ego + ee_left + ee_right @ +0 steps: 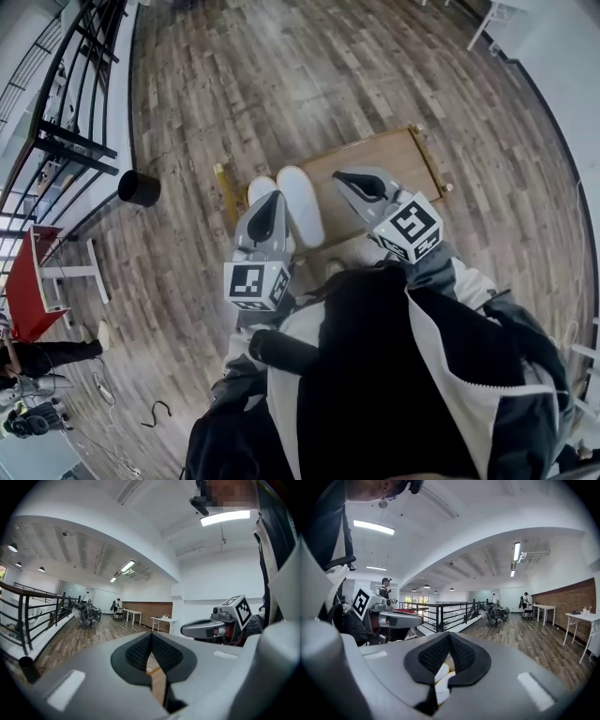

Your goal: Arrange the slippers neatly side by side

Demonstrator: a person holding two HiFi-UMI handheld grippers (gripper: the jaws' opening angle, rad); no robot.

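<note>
Left gripper (274,199) closed, right gripper (347,178) closed, slippers (300,206) side by side

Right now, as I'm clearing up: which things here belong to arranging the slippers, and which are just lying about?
Job: white slippers, wooden board, left hand-held gripper, right hand-held gripper.
Lying about: black bin, red table.

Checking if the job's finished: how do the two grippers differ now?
The left gripper overlaps the white slippers in the head view, hiding part of one; the right gripper shows over the bare wooden board beside them. The left points straight up that picture, the right slants up-left. Both are shut and empty.
</note>
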